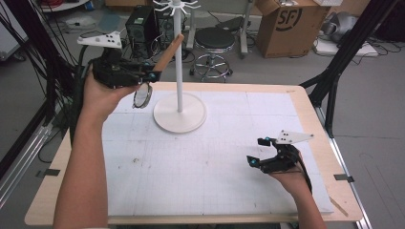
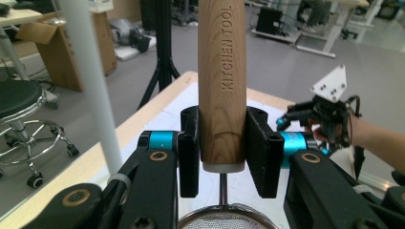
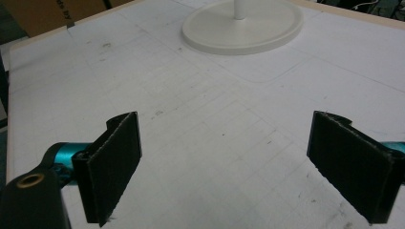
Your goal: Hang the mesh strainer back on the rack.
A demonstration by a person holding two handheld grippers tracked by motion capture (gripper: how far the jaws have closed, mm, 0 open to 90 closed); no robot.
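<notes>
Right claw [image 1: 257,151] rested low over the white mat [image 1: 215,162] near the tabletop's right edge, jaws spread wide, nothing between them. Left claw [image 2: 222,151] was raised at far left, clamped on the strainer [image 1: 142,95] by its wooden handle [image 2: 222,81], mesh bowl hanging below, handle tip slanting up close to the white stand [image 1: 179,62]. Likely step: hanging it on the hooks [image 1: 175,5] at top. Advice: lift higher, keep clear of the pole, hold the clamp firm until a hook carried the weight
</notes>
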